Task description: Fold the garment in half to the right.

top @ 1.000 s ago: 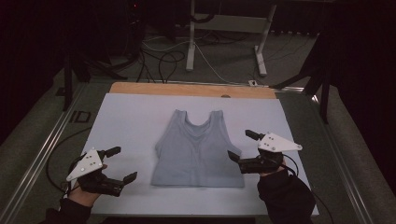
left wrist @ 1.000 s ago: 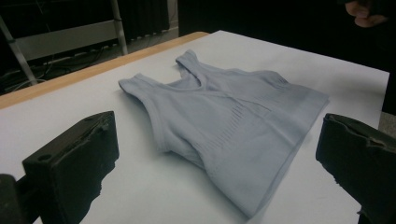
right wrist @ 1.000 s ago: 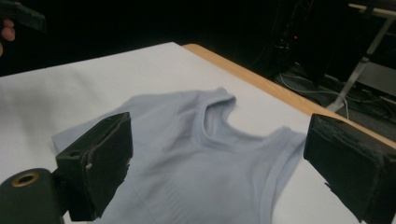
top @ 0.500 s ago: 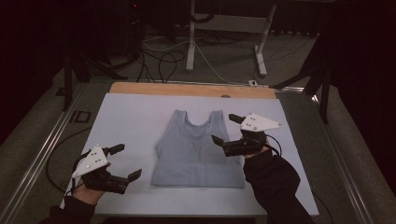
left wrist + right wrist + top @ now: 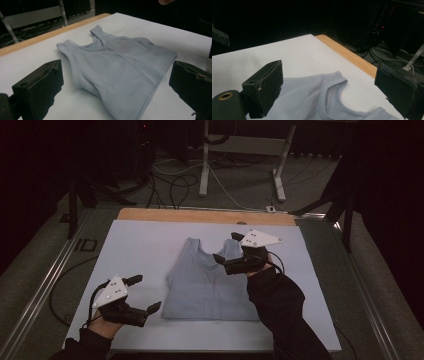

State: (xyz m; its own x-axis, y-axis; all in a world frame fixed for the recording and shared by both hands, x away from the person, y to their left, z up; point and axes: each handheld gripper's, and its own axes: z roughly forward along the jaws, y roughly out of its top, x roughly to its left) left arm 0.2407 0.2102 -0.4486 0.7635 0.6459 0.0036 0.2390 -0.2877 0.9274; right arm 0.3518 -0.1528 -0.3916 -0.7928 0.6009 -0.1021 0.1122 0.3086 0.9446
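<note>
Hovering near the table's near left corner, the left gripper is pointing toward the right with its jaws standing wide apart and nothing between them, just beside the lower left corner of the tank top but not touching it. Lying flat on the white table cover, the pale grey-blue tank top is sitting about midway across the table, with its hem toward the near edge and its two shoulder straps toward the far edge. In the left gripper view the garment is spreading between the two black jaws, a little farther off, with a ribbed panel showing across its front. Farther along, the right gripper is hanging over the right shoulder strap, its jaws also gaping and holding nothing. In the right gripper view the neckline and strap are lying just below and between the parted jaws. Beyond the cover, a bare wooden strip is running along the table's far edge.
</note>
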